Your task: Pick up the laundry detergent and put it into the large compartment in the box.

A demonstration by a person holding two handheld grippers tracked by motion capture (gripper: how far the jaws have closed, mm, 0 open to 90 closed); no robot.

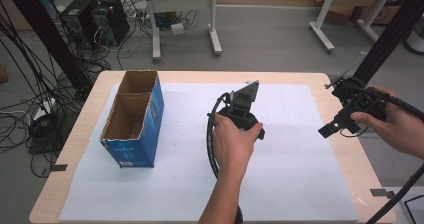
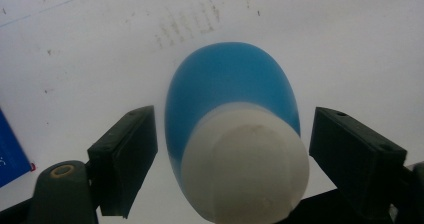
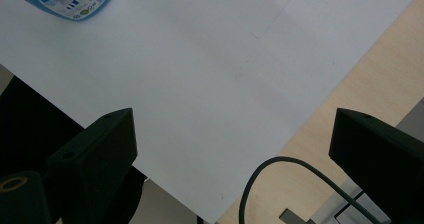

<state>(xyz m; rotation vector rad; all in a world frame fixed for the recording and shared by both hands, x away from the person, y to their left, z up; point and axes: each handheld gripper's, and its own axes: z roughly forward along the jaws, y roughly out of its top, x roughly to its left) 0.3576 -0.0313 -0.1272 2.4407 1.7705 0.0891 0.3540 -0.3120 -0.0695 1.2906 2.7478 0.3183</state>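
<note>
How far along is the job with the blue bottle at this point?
Early stage. Done: the left gripper straddles the blue, white-capped plastic bottle. In hand: its jaws flank the bottle with gaps both sides, so no grip yet. Left: gripping, lifting, probably moving it to the open blue cardboard box. The right gripper is open, holding nothing.

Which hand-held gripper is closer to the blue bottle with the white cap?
Left. The left hand-held gripper straddles the blue bottle, one jaw on each side with small gaps visible. The right hand-held gripper hangs over the table's right edge, well away from it.
</note>
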